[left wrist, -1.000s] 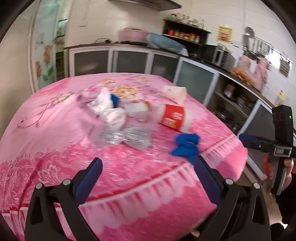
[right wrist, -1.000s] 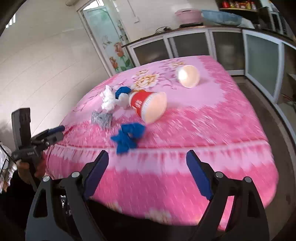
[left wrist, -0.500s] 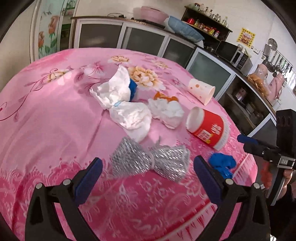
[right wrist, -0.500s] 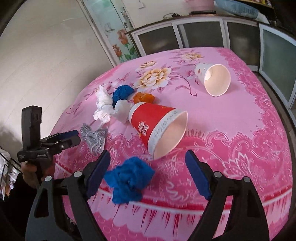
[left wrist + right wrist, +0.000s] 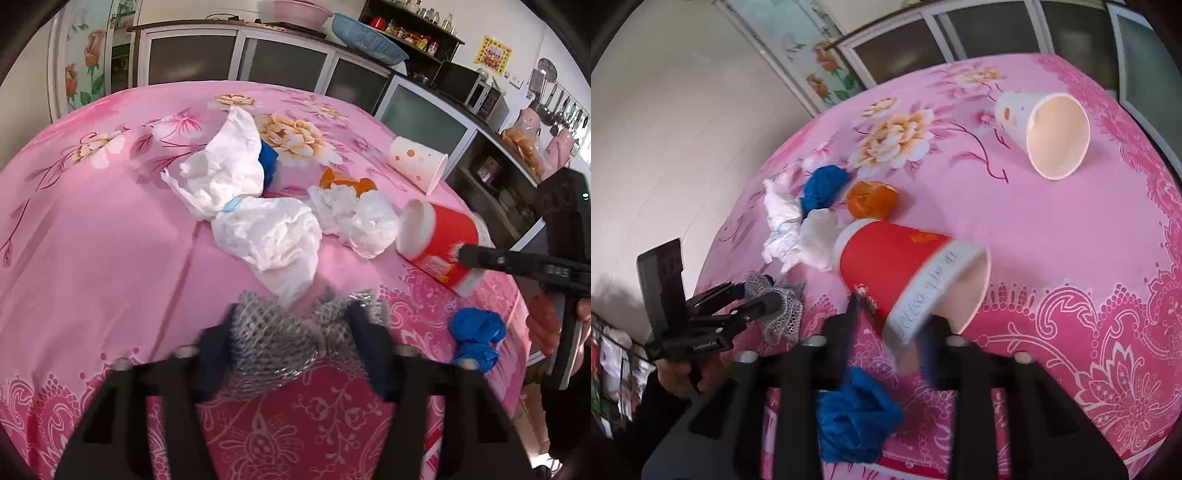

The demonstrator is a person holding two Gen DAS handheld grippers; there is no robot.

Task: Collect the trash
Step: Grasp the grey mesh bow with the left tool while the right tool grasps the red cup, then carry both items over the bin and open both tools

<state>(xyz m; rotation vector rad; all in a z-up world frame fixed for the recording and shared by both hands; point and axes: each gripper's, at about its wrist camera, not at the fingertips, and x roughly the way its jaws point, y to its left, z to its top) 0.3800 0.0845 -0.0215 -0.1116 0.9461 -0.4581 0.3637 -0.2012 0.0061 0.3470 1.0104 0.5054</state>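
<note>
Left wrist: L gripper (image 5: pixel 291 343) clamped on silver mesh (image 5: pixel 280 343), R gripper (image 5: pixel 890 328) pinching red cup (image 5: pixel 897 273) rim beside it; lift both straight up.

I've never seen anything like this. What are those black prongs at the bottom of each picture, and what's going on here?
A person holds a hand-operated gripper in each hand. A camera on each looks along its two fingers, so there is one picture per hand. On the pink tablecloth lie crumpled tissues, a white cup, an orange scrap and blue wads. Both grippers have just been closing: the left gripper clamps the silver mesh, and the right gripper appears to pinch the red cup at its rim.
</note>
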